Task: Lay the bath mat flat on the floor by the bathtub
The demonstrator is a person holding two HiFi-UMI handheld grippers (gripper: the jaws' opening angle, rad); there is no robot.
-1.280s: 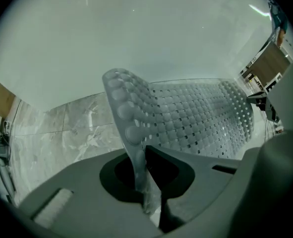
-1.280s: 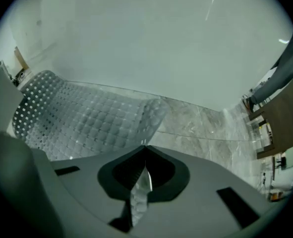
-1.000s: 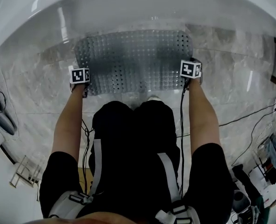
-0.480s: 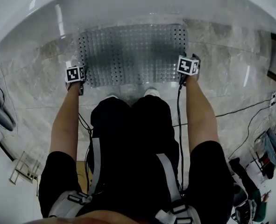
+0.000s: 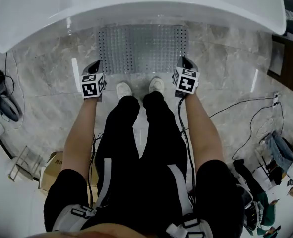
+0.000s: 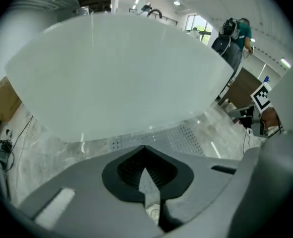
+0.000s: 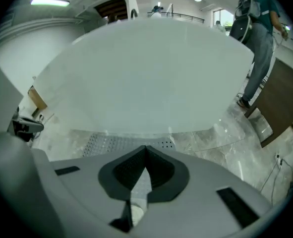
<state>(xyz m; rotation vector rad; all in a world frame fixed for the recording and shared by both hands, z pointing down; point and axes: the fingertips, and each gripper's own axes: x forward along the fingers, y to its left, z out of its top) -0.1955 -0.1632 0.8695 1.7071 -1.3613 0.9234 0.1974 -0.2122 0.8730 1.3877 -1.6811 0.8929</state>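
- bath mat (image 5: 142, 48): flat on the marble floor (image 5: 47, 83), long edge right against the bathtub (image 5: 136, 4)
- left gripper (image 5: 95, 65): fingers clenched, nothing between them, by the mat's near-left corner
- right gripper (image 5: 184, 61): fingers clenched, empty, by the near-right corner
- person's shoes (image 5: 124, 89) just short of the mat's near edge

Far edge of bath mat (image 5: 142, 48) under bathtub (image 5: 136, 4) rim
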